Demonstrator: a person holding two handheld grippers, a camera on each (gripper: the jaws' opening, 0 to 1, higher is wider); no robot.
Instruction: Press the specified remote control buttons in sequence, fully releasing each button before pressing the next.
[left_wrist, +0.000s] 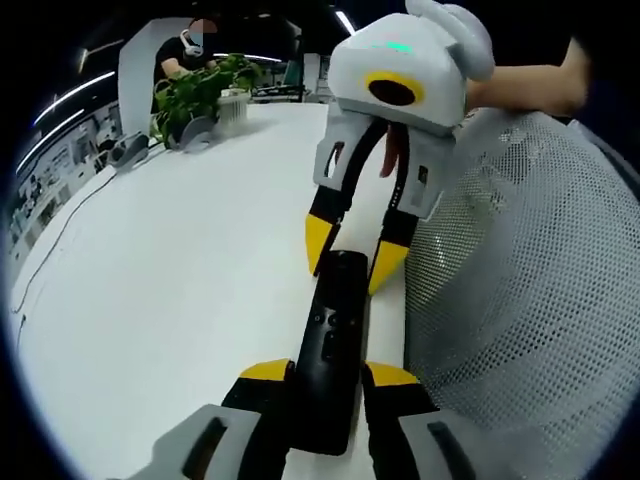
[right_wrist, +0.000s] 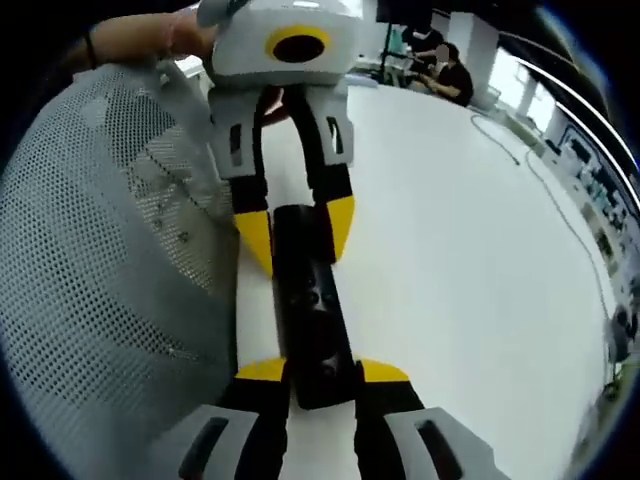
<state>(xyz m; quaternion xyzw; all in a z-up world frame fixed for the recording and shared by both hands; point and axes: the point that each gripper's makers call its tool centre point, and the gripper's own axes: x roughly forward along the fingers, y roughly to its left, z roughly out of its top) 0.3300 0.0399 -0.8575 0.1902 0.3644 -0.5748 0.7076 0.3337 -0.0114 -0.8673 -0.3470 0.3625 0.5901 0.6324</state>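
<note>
Left gripper (left_wrist: 328, 378) clamps black remote (left_wrist: 332, 340) (near end); right gripper (right_wrist: 310, 372) pinches opposite end.

the left gripper view is looking low and close along its own jaws over the white table (left_wrist: 170, 290), facing the right gripper (left_wrist: 345, 262) head-on. the right gripper view is looking back the opposite way, equally near, facing the left gripper (right_wrist: 300, 240). both views are sharing the black remote (left_wrist: 333, 345) lying between the two grippers, the table's edge, and the grey mesh chair back (left_wrist: 530, 290) running just beside it, on opposite sides of each view.
</note>
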